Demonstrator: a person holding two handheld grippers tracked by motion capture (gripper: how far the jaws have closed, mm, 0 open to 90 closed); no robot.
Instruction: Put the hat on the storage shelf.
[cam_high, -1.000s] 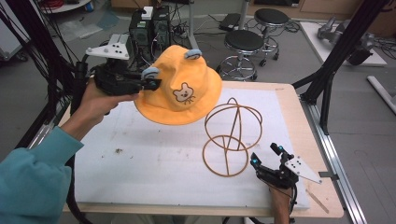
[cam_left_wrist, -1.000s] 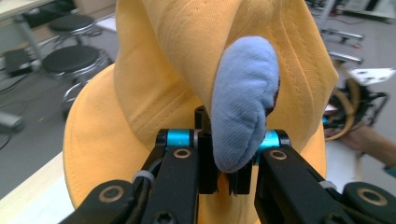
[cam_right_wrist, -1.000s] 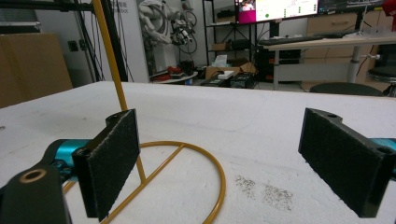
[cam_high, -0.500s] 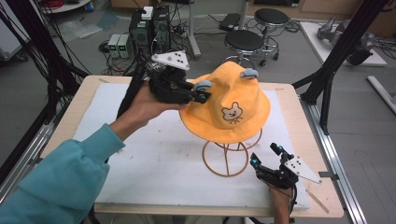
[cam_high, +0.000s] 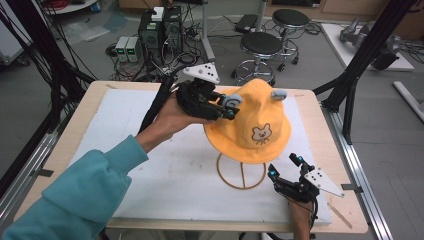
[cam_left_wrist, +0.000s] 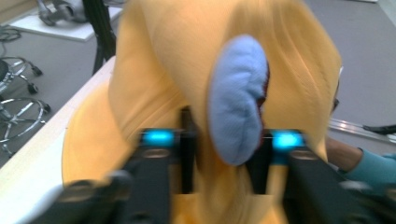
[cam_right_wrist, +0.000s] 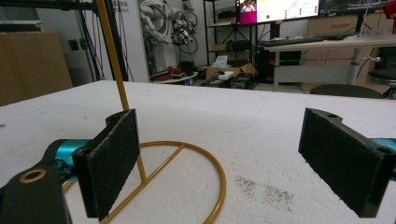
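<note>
The soft orange-yellow bucket hat with a bear face and two small grey-blue ears (cam_high: 249, 129) is now sitting over the golden wire hat stand (cam_high: 241, 175) at the centre right of the high view, whereas a second ago it was hanging in the air toward the upper left of the white foam-topped desk (cam_high: 115, 150), well apart from the stand. The left hand-held gripper (cam_high: 231, 107) is hovering at the hat's upper-left side, and its jaws have just been opening: in the left gripper view the padded grey-blue ear (cam_left_wrist: 238, 100) and a fold of crown are lying between the spread jaws, apparently loose rather than pinched. That suggests the placing is nearly done and the left hand-held gripper is letting go. The right hand-held gripper (cam_high: 286, 169) is resting at the lower right, jaws wide apart and empty, just beside the stand's ring base (cam_right_wrist: 187, 182).
</note>
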